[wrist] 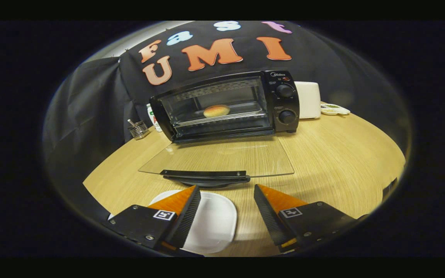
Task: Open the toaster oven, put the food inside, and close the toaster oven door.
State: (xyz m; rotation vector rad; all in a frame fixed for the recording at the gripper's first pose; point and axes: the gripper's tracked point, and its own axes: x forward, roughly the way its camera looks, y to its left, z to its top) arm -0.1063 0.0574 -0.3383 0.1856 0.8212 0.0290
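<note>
Now, bun [216, 111] inside the toaster oven [226, 105], spread empty jaws should slip under the lowered door's handle [205, 174] and lift.

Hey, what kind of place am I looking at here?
Probably a staged kitchen booth: a toaster oven with its door open on a wooden table, a white plate by the open gripper, black cloth wall.
</note>
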